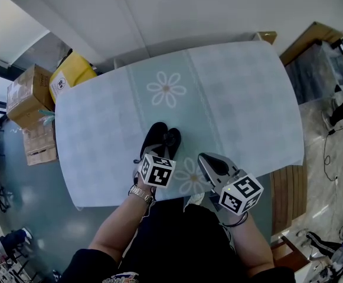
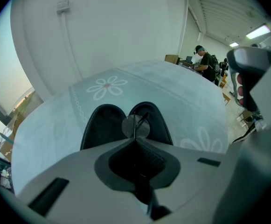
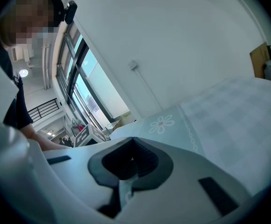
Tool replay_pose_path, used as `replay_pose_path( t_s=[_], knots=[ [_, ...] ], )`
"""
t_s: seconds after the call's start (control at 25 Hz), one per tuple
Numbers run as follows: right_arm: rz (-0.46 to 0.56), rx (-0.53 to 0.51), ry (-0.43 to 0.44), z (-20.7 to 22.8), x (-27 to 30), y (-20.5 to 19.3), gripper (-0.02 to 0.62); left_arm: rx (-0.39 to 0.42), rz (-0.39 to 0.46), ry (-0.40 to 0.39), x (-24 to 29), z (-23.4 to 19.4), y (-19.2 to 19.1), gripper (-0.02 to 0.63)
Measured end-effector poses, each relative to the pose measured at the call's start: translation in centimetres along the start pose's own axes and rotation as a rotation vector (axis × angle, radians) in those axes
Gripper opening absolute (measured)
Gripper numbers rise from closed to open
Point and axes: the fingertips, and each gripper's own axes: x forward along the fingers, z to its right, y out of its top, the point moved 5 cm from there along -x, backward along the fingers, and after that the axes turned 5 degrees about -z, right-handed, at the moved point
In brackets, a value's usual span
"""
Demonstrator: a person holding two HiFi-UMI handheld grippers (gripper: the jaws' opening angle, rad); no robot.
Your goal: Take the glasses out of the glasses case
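A black glasses case [image 1: 161,138] lies open on the table's near middle, its two halves spread side by side [image 2: 102,125]. My left gripper [image 1: 157,154] reaches over it from the near side. Its jaws are shut on the glasses [image 2: 136,125]: one round lens and a thin dark arm show right at the tips [image 2: 135,137], just above the case. In the head view the gripper hides the glasses. My right gripper [image 1: 206,160] hovers to the right of the case, shut with nothing in it [image 3: 131,139], and points up over the table.
The table [image 1: 242,93] wears a pale blue-green cloth with flower prints. Cardboard boxes [image 1: 28,96] and a yellow box [image 1: 74,69] stand on the floor at far left. Wooden furniture and cables lie to the right [image 1: 330,140]. A person [image 2: 203,59] stands far off.
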Motion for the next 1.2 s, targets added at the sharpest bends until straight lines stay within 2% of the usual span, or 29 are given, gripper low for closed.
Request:
replay_pose_path(
  t_s=[0.28, 0.76, 1.04, 1.2],
  knots=[
    [0.017, -0.017, 0.0, -0.7, -1.7, 0.0, 0.023, -0.009, 0.067, 0.016, -2.1, 0.3, 0.6, 0.029],
    [0.056, -0.076, 0.021, -2.4, -5.0, 0.4, 0.023, -0.072, 0.238, 0.076, -7.6, 0.7, 0.2, 0.029],
    [0.09, -0.126, 0.031, -3.2, -7.7, 1.0, 0.023, -0.134, 0.35, 0.066, -12.1, 2.3, 0.0, 0.029],
    [0.101, -0.168, 0.043, -4.0, -9.0, 1.0, 0.023, -0.143, 0.43, 0.044, -14.9, 4.0, 0.0, 0.029]
  ],
)
